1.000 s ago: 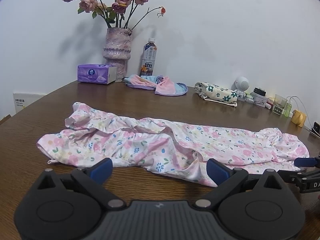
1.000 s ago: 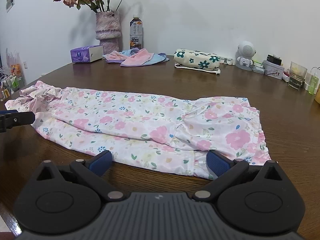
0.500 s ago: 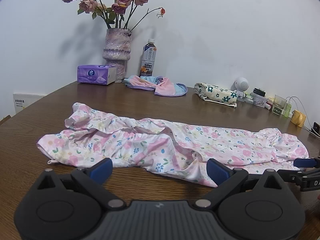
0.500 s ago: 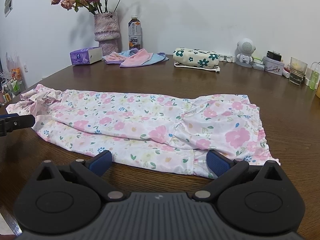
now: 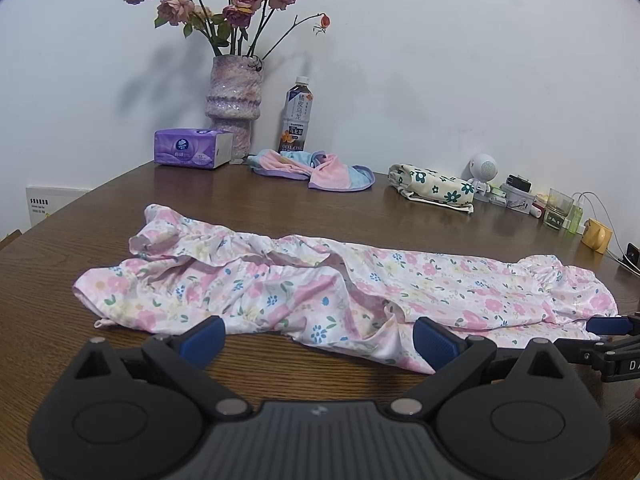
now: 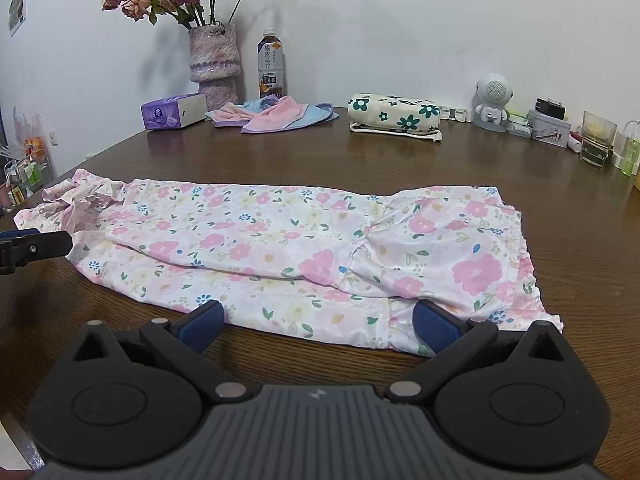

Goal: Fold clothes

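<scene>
A pink and white floral garment (image 5: 304, 288) (image 6: 304, 244) lies spread lengthwise on the brown wooden table (image 5: 280, 208) (image 6: 400, 164). My left gripper (image 5: 316, 338) is open at the garment's near hem, its blue pads (image 5: 202, 340) wide apart and just at the cloth edge. My right gripper (image 6: 316, 326) is open too, at the near hem toward the garment's right end, one pad (image 6: 434, 326) touching the fabric edge. Each gripper's tip shows at the edge of the other's view, the right gripper's fingertip (image 5: 610, 326) and the left gripper's fingertip (image 6: 36, 246). Nothing is held.
Along the wall stand a vase of dried roses (image 5: 236, 108), a purple tissue box (image 5: 194, 154), a tea bottle (image 5: 297, 116), a pink and blue cloth (image 5: 316, 170), a floral pouch (image 5: 434, 188), a small white robot figure (image 5: 482, 170) and small jars and a glass (image 6: 596, 138).
Both grippers have eased slightly closer to the garment's near hem. The garment lies as before.
</scene>
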`<control>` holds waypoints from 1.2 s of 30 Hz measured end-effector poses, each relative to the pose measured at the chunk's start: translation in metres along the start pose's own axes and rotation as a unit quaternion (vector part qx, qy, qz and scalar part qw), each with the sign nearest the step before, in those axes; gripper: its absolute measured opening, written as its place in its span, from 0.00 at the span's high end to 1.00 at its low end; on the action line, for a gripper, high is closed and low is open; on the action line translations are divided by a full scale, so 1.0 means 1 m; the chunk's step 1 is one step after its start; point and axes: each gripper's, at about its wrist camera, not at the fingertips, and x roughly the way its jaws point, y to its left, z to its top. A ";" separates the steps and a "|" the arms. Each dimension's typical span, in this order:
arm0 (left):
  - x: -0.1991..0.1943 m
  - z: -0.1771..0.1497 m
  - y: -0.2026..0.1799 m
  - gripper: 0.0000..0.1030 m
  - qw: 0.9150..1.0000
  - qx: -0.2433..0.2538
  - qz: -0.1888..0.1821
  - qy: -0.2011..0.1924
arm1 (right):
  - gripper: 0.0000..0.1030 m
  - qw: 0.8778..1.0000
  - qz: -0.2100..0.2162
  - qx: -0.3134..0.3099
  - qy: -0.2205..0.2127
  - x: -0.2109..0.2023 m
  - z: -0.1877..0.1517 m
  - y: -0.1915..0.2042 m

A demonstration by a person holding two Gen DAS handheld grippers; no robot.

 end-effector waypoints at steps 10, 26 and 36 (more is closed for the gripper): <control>0.000 0.000 0.000 0.03 1.000 -0.001 0.001 -0.001 | 0.00 1.000 0.001 0.002 -0.001 -0.001 0.000 0.000; 0.000 -0.001 0.000 0.03 1.000 -0.001 0.002 -0.002 | 0.00 1.000 0.006 0.008 -0.002 -0.001 0.000 -0.002; 0.000 0.000 0.001 0.03 1.000 -0.003 0.001 -0.002 | 0.00 1.000 0.008 0.010 -0.002 -0.002 0.000 -0.003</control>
